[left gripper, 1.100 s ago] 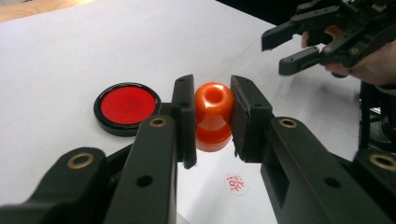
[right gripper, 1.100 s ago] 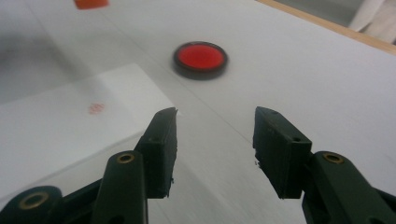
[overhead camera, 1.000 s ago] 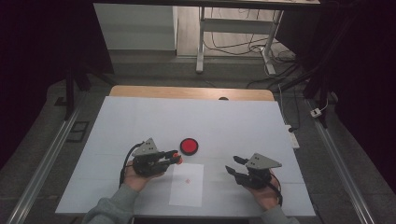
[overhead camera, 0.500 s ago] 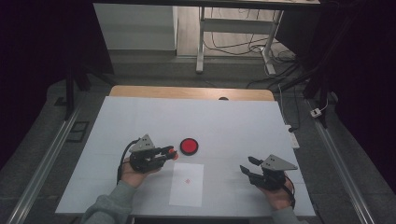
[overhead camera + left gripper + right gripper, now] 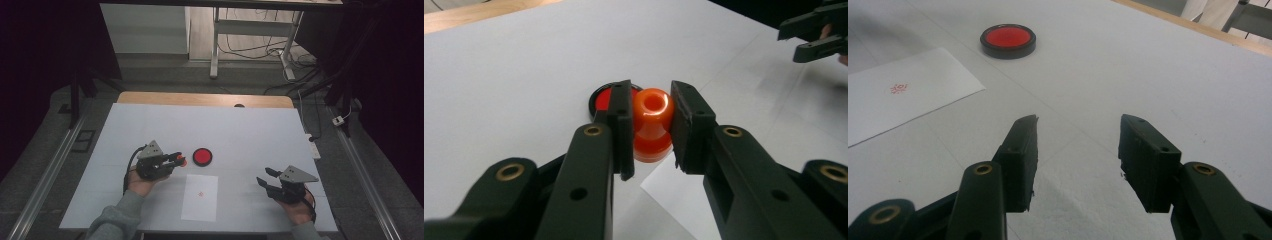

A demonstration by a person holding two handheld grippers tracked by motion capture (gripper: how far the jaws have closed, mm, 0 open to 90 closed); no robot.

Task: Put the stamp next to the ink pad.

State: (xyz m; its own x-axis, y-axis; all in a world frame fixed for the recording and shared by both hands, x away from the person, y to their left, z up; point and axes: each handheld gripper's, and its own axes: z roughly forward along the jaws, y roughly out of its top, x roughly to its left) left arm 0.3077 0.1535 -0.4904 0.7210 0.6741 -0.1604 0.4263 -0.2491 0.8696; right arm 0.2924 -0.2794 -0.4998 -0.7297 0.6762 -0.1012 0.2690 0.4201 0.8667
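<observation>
An orange knob-shaped stamp (image 5: 652, 125) is pinched between the pads of my left gripper (image 5: 652, 102), which is shut on it and holds it above the white table. In the high view that left gripper (image 5: 178, 160) sits just left of a round red ink pad (image 5: 202, 156) in a black case. A white sheet of paper (image 5: 199, 196) with a small red mark (image 5: 898, 88) lies in front of the pad. My right gripper (image 5: 1078, 145) stands open with nothing between its jaws, and in the high view the right gripper (image 5: 264, 178) is to the right of the paper.
The white table top (image 5: 250, 130) has a wooden strip (image 5: 200, 99) along its far edge. Metal rails run down both sides, and cables and table legs lie on the floor beyond. The ink pad (image 5: 1008, 40) lies far ahead-left of the right jaws.
The right gripper has slid to the right, away from the paper, then held still. The left gripper has kept its place with the stamp in it.
</observation>
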